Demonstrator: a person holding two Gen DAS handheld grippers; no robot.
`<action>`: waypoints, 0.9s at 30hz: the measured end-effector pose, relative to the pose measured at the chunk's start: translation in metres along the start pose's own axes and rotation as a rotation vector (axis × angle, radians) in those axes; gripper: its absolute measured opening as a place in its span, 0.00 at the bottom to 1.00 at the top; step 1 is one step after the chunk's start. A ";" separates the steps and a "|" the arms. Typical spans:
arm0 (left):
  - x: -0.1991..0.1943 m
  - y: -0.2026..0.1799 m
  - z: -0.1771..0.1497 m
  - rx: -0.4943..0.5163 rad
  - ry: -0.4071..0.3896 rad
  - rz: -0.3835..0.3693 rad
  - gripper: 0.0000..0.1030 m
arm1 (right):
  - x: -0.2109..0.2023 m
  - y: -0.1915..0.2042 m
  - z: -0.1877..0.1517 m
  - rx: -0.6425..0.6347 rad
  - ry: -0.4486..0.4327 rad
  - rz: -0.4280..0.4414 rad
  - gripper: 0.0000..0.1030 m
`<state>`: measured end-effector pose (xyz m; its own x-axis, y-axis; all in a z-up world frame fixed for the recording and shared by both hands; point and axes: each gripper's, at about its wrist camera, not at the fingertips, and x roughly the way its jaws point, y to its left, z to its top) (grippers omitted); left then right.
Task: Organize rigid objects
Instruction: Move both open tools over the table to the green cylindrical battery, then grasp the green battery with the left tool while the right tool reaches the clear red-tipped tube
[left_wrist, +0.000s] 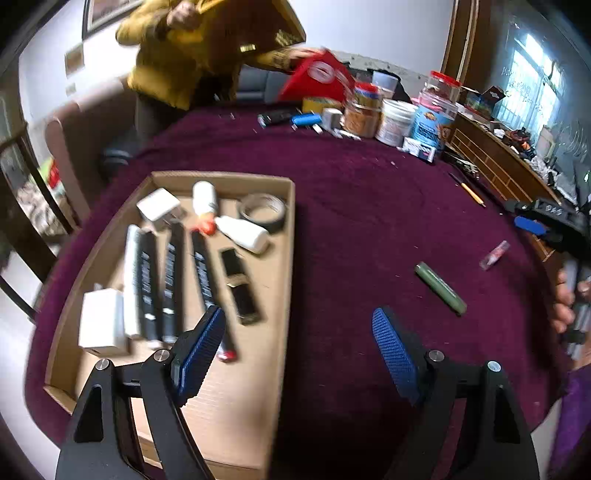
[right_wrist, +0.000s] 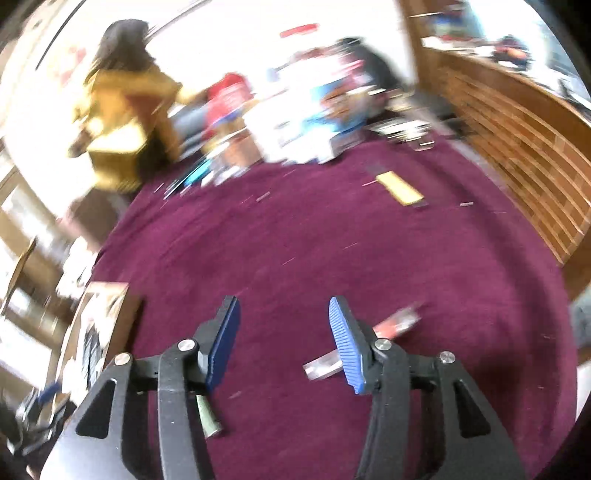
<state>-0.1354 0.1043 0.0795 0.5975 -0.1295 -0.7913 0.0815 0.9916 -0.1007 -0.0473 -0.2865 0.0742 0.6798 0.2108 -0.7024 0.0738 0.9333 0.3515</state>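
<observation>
A cardboard tray (left_wrist: 288, 236) on the purple tablecloth holds black markers (left_wrist: 171, 280), a white charger (left_wrist: 101, 321), a glue bottle (left_wrist: 242, 230), a tape roll (left_wrist: 263, 212) and other small items. My left gripper (left_wrist: 299, 343) is open and empty, with its left finger over the tray's near part. A green tube (left_wrist: 439, 286) and a small clear pink tube (left_wrist: 494, 254) lie on the cloth to the right. My right gripper (right_wrist: 284, 336) is open and empty above the cloth; the clear pink tube (right_wrist: 362, 343) lies partly behind its right finger, and the green tube (right_wrist: 208, 417) shows under its left finger.
Jars, tubs and boxes (left_wrist: 399, 114) crowd the table's far edge. A person in a yellow jacket (left_wrist: 177, 55) holds a red packet (left_wrist: 317, 77) there. A yellow pencil (left_wrist: 471, 192) and a yellow flat item (right_wrist: 400, 188) lie on the cloth. A wooden cabinet (right_wrist: 517, 140) stands at the right.
</observation>
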 end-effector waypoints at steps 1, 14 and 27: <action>0.002 -0.002 0.000 -0.006 0.012 -0.011 0.75 | 0.004 -0.007 0.002 0.020 -0.015 -0.012 0.47; 0.057 -0.090 0.016 0.006 0.147 -0.115 0.75 | 0.005 -0.039 -0.019 0.095 -0.186 -0.097 0.49; 0.111 -0.171 0.018 0.210 0.160 -0.120 0.17 | 0.012 -0.067 -0.019 0.218 -0.147 -0.057 0.52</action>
<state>-0.0688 -0.0794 0.0198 0.4415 -0.2275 -0.8679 0.3177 0.9443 -0.0859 -0.0578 -0.3406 0.0307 0.7677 0.1004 -0.6329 0.2596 0.8542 0.4504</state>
